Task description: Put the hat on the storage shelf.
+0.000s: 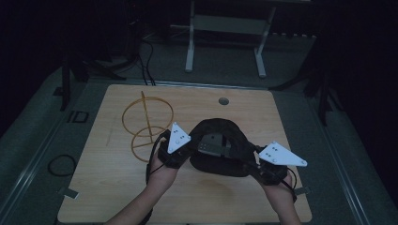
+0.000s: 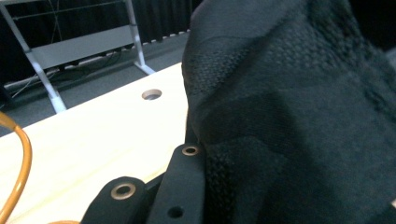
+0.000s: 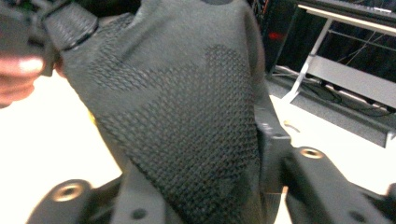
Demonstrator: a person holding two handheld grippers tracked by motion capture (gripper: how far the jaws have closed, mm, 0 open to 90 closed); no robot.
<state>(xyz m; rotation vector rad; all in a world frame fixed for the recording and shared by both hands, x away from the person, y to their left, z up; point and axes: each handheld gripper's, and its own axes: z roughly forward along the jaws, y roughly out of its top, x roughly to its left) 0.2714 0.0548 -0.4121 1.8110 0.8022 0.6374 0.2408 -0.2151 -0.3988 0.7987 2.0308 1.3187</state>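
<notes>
The black knitted cap (image 1: pixel 218 147) is being held just above the desk (image 1: pixel 108 187) between both hands, its left edge clamped by the left gripper (image 1: pixel 180 150) while the right gripper's (image 1: pixel 256 161) fingers are standing part-open around its right edge.

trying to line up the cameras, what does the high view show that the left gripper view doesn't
High view alone: both hands, left hand and right hand, the white three-cornered plates, and the whole wire hoop stand.

Left gripper view alone: the knit weave of the black fabric item up close, and the left gripper with its fingers shut against it.

Both: the wooden table, its round hole, the dark fabric item and the grey frame beyond.
</notes>
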